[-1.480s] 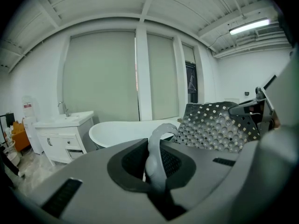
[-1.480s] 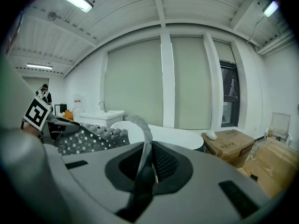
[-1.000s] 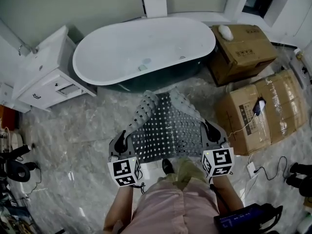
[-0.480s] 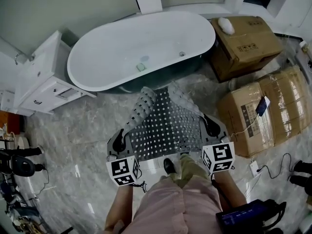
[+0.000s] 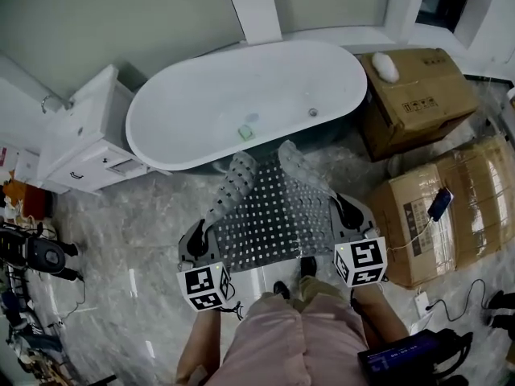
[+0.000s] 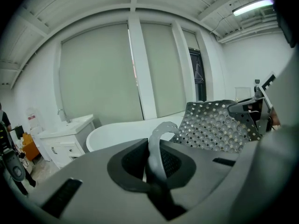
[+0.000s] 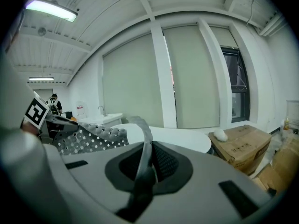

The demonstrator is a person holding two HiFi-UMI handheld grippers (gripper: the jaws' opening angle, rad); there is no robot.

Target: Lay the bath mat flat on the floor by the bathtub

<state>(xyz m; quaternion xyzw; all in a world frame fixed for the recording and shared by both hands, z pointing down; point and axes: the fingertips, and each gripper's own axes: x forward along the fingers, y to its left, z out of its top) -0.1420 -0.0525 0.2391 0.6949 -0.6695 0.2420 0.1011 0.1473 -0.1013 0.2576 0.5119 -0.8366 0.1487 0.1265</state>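
A grey perforated bath mat (image 5: 273, 211) hangs stretched between my two grippers above the marble floor, its far edge curling down toward the white bathtub (image 5: 249, 103). My left gripper (image 5: 201, 236) is shut on the mat's near left corner (image 6: 156, 148). My right gripper (image 5: 348, 213) is shut on the near right corner (image 7: 142, 160). In the left gripper view the mat (image 6: 215, 125) spreads to the right, with the bathtub (image 6: 126, 129) behind it. The right gripper view has the mat (image 7: 91, 136) at the left.
A white vanity cabinet (image 5: 84, 139) stands left of the tub. Cardboard boxes (image 5: 414, 87) (image 5: 451, 207) crowd the right side, with a phone (image 5: 440, 203) on one and cables on the floor. The person's shoes (image 5: 294, 276) are just below the mat. Dark equipment (image 5: 36, 252) sits far left.
The head view has shifted, so the tub and boxes sit further right and lower in the picture. The shoes have stepped forward. Both grippers still hold the mat stretched.
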